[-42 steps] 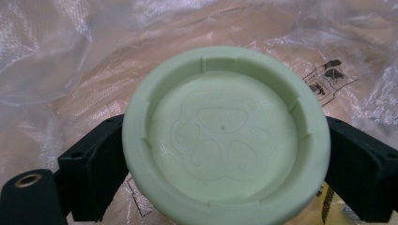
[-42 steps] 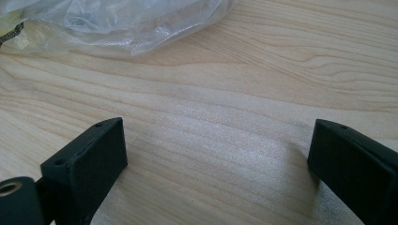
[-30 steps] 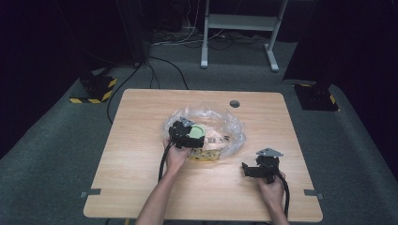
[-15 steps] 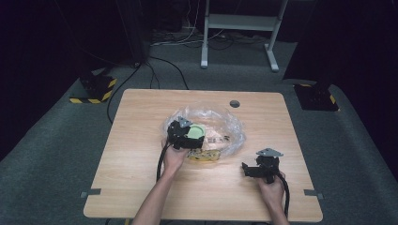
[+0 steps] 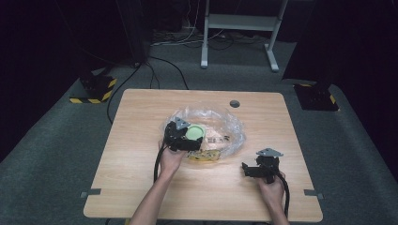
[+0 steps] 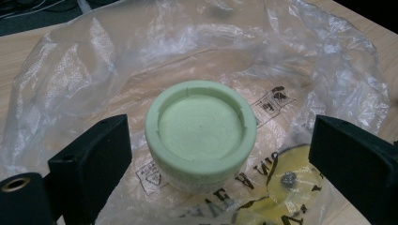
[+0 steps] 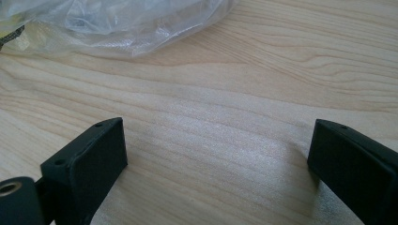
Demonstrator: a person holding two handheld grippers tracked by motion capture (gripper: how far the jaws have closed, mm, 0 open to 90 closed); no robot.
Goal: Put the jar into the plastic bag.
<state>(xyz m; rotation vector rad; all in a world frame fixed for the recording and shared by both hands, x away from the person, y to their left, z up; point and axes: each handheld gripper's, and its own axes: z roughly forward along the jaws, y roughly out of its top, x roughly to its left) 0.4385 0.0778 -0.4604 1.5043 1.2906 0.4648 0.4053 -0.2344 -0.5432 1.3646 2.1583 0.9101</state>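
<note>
A small white jar with a pale green lid (image 6: 201, 133) stands on a crumpled clear plastic bag (image 6: 94, 70) printed with black text and a yellow patch. My left gripper (image 6: 219, 140) is open, its jaws on either side of the jar and apart from it. In the high view the green lid (image 5: 194, 132) lies on the bag (image 5: 225, 124) at the table's middle, with the left gripper (image 5: 191, 138) around it. My right gripper (image 5: 246, 169) is open near the front right, over bare wood (image 7: 218, 140), with nothing between its jaws. The bag's edge (image 7: 117, 23) lies beyond it.
The wooden table (image 5: 141, 187) has a round cable hole (image 5: 234, 103) near its back edge. On the dark floor stand bases with yellow-black stripes (image 5: 94, 91), a white desk frame (image 5: 239, 28) and loose cables.
</note>
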